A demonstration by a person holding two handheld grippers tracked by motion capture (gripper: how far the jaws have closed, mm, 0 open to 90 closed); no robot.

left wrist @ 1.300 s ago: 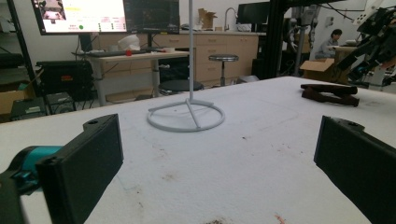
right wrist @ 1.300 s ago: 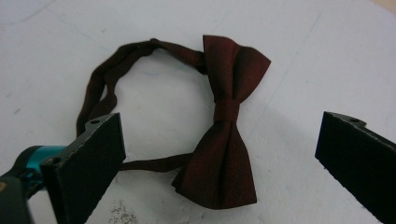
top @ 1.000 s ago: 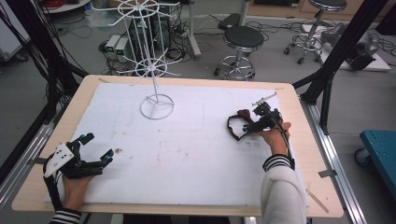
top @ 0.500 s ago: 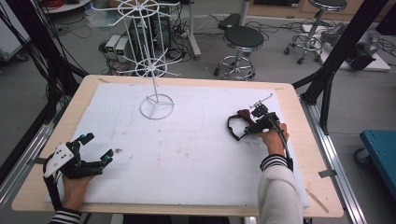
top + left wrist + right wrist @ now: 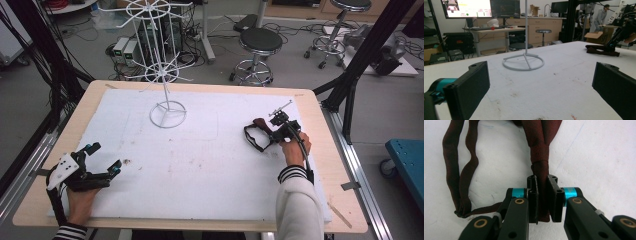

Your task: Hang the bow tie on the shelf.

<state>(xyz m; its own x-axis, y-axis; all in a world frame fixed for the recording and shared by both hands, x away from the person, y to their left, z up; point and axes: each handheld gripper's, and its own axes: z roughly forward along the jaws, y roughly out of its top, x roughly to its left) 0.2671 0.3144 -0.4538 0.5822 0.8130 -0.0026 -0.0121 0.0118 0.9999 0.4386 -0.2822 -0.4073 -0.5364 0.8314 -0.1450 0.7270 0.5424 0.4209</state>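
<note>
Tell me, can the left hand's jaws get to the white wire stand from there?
Probably yes. The left gripper sits open with bare white mat between it and the wire stand. The dark red strap lies far off in the right gripper.

Our left gripper (image 5: 102, 159) is black with teal fingertip accents and a grey three-cornered plate; our right gripper (image 5: 542, 200) shows teal collars and brass-ringed screws. We wear a white sleeve (image 5: 299, 210) with striped cuffs.

Grey floor, black round stools (image 5: 260, 39), cable tangles, wooden cabinets (image 5: 544, 28), lit monitors (image 5: 466, 8)
</note>
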